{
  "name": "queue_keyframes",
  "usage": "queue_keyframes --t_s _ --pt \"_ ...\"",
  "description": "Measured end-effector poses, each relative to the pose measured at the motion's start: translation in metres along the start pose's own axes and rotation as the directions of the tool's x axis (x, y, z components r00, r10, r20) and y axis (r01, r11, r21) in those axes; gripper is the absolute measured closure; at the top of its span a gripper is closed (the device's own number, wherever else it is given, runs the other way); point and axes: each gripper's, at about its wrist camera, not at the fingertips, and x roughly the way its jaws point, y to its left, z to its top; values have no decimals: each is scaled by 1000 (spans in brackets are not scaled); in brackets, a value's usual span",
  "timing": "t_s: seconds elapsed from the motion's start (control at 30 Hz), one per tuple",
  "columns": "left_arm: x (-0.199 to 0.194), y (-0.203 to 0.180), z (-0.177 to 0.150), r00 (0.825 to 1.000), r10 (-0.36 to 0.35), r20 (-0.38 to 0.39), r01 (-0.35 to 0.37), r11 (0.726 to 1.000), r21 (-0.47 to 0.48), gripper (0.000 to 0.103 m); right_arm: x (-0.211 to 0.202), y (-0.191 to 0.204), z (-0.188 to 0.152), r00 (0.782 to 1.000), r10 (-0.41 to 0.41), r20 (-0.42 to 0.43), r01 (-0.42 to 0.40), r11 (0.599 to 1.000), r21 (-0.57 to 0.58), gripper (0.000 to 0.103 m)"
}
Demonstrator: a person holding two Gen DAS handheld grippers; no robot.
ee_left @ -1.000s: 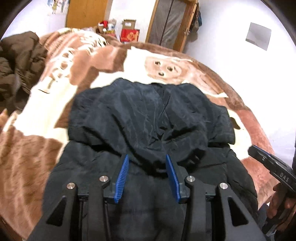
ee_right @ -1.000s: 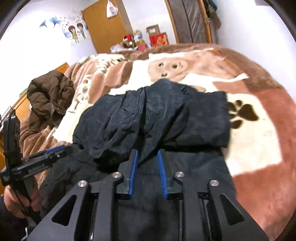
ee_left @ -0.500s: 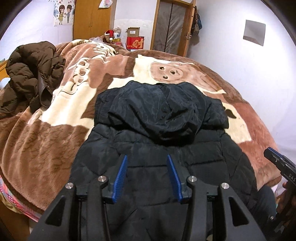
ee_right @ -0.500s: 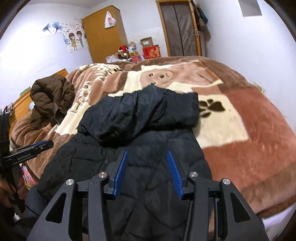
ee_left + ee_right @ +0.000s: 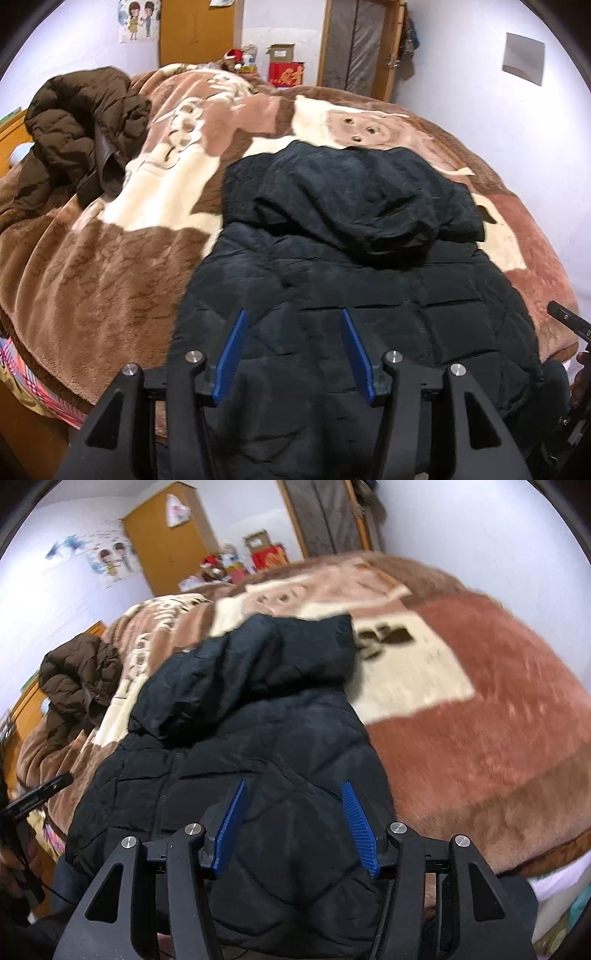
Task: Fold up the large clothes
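A black quilted hooded jacket (image 5: 369,288) lies on the bed, its hood (image 5: 354,199) folded down over the upper body and its hem hanging over the near bed edge. It also shows in the right wrist view (image 5: 258,760). My left gripper (image 5: 295,347) is open and empty above the jacket's lower left part. My right gripper (image 5: 295,823) is open and empty above the jacket's lower right part. Neither touches the fabric.
The bed carries a brown and cream plush blanket (image 5: 110,258) with a bear print. A brown puffer coat (image 5: 77,122) is heaped at the far left. A wooden wardrobe (image 5: 195,33), boxes and a door stand behind the bed. A white wall is on the right.
Both grippers have drawn back from the hood toward the near bed edge. The right gripper's jaws have opened wider. The hood now lies folded down on the jacket.
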Motion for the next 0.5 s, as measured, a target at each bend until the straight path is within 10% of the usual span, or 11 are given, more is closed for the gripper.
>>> queue_keyframes --t_s 0.5 --pt "43 76 -38 985 13 -174 -39 988 -148 45 43 -54 -26 972 83 -221 -42 981 187 43"
